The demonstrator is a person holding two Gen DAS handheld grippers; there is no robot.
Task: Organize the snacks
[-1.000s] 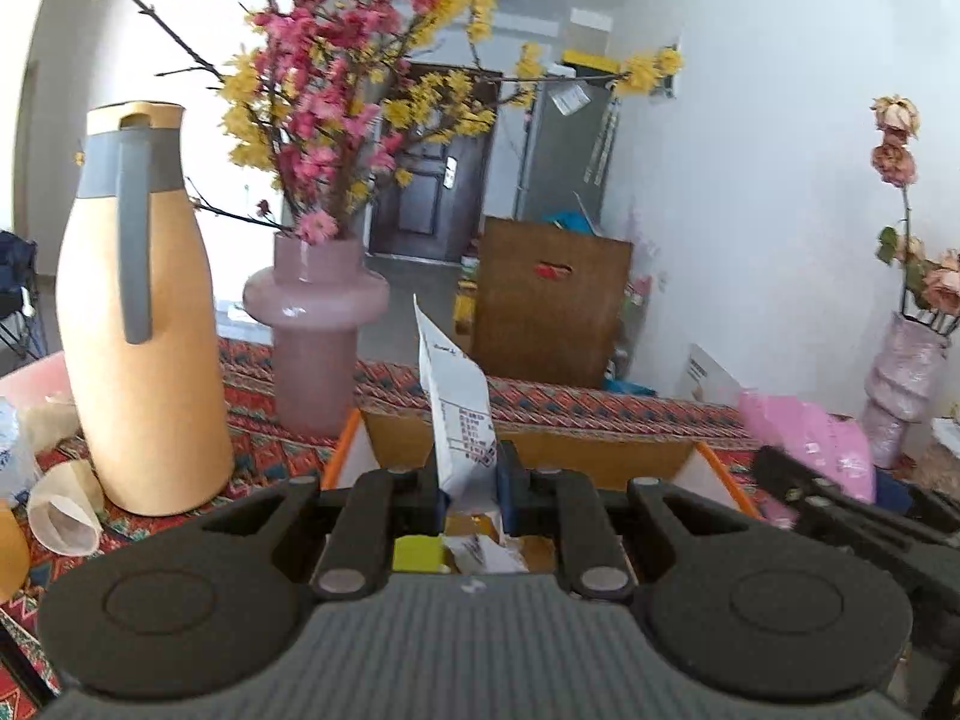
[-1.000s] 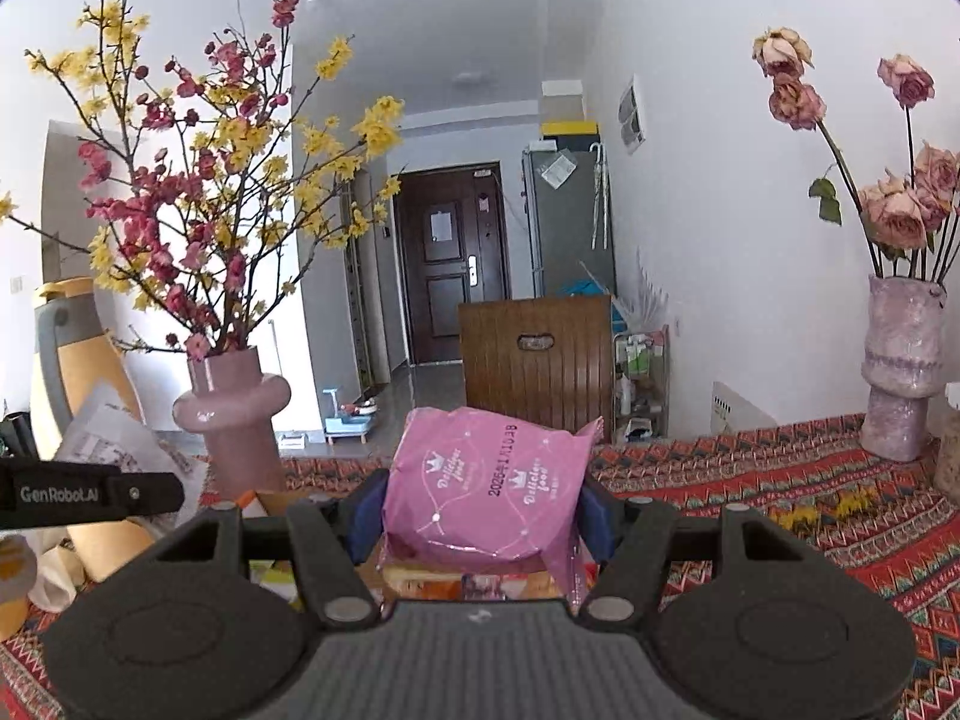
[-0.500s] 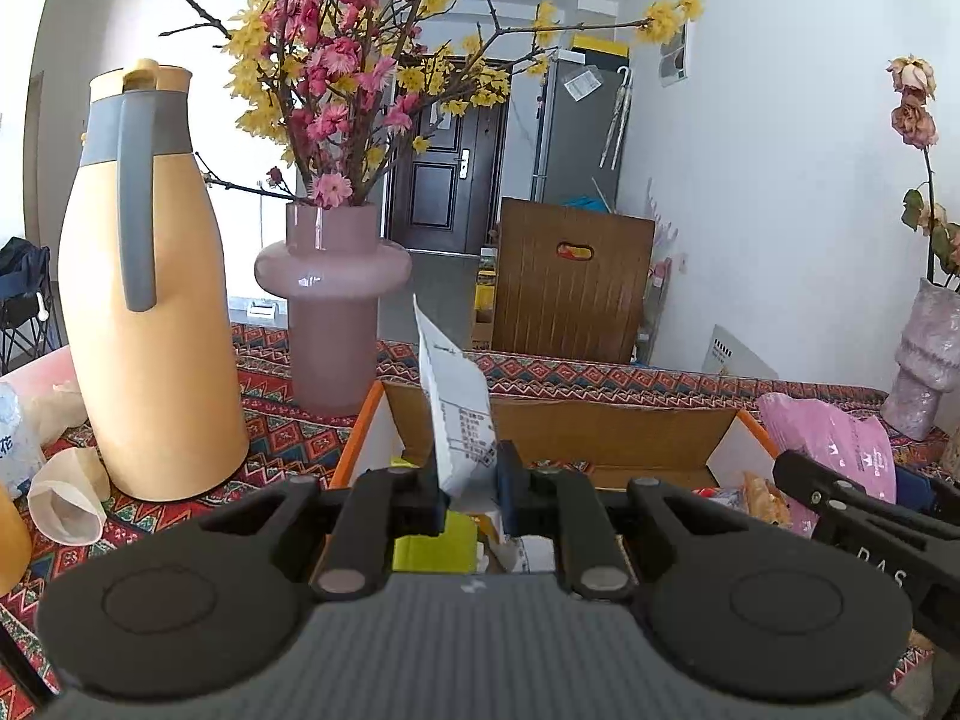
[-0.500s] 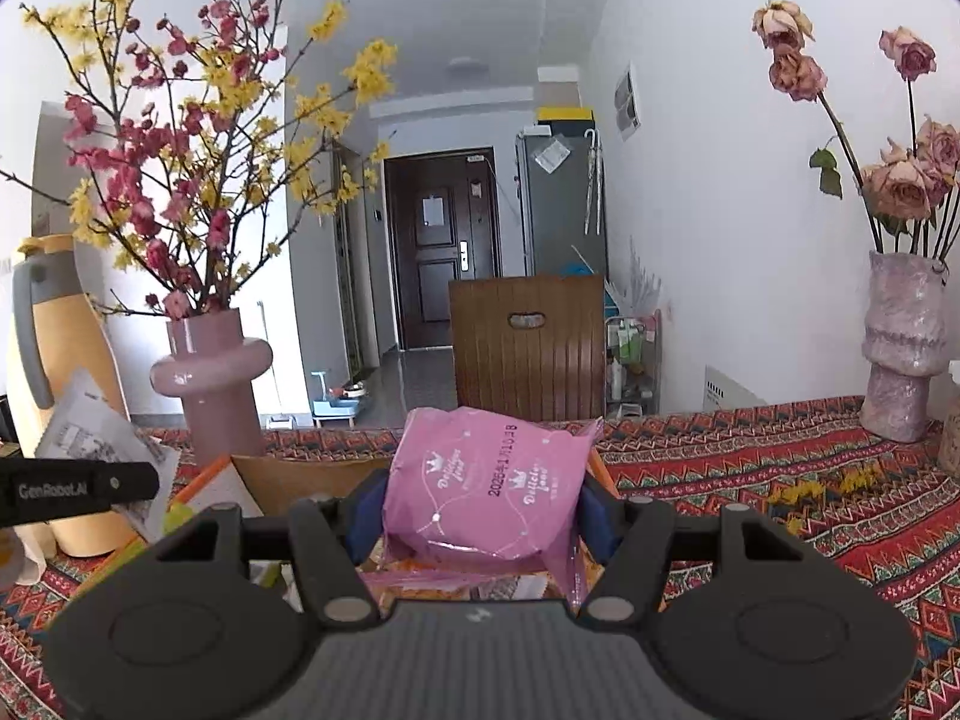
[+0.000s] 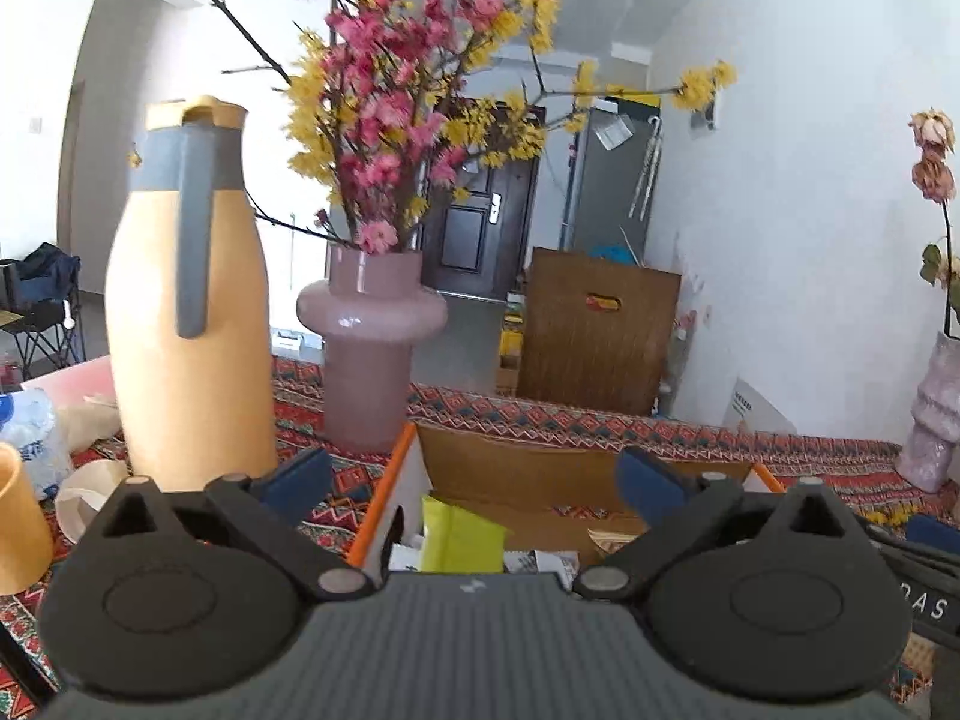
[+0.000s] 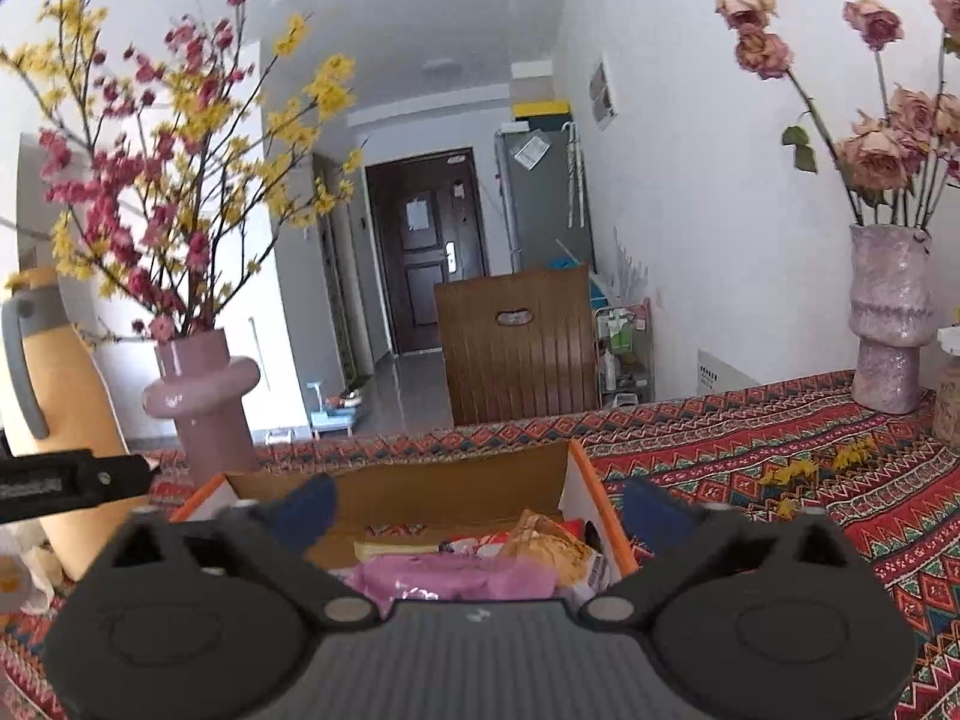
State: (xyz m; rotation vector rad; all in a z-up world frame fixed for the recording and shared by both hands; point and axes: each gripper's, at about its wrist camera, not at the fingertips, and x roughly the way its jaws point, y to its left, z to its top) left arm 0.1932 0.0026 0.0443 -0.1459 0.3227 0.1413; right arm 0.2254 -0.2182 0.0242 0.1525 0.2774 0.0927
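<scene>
An open cardboard box (image 5: 576, 474) with orange edges sits on the patterned tablecloth; it also shows in the right wrist view (image 6: 420, 486). My left gripper (image 5: 474, 480) is open and empty above the box's left part, over a lime-green packet (image 5: 459, 534) and white wrappers. My right gripper (image 6: 477, 504) is open and empty above the box's right part. A pink snack bag (image 6: 456, 576) lies in the box below it, beside orange and red snack packets (image 6: 552, 543).
A tan jug (image 5: 186, 312) and a mauve vase of blossoms (image 5: 369, 354) stand left of the box. A textured vase of dried roses (image 6: 888, 324) stands at the far right. Paper cups (image 5: 18, 516) sit at the left edge. A wooden chair back (image 6: 516, 342) is behind the table.
Both grippers opened. The white packet left the left gripper and the pink bag dropped from the right gripper into the box.
</scene>
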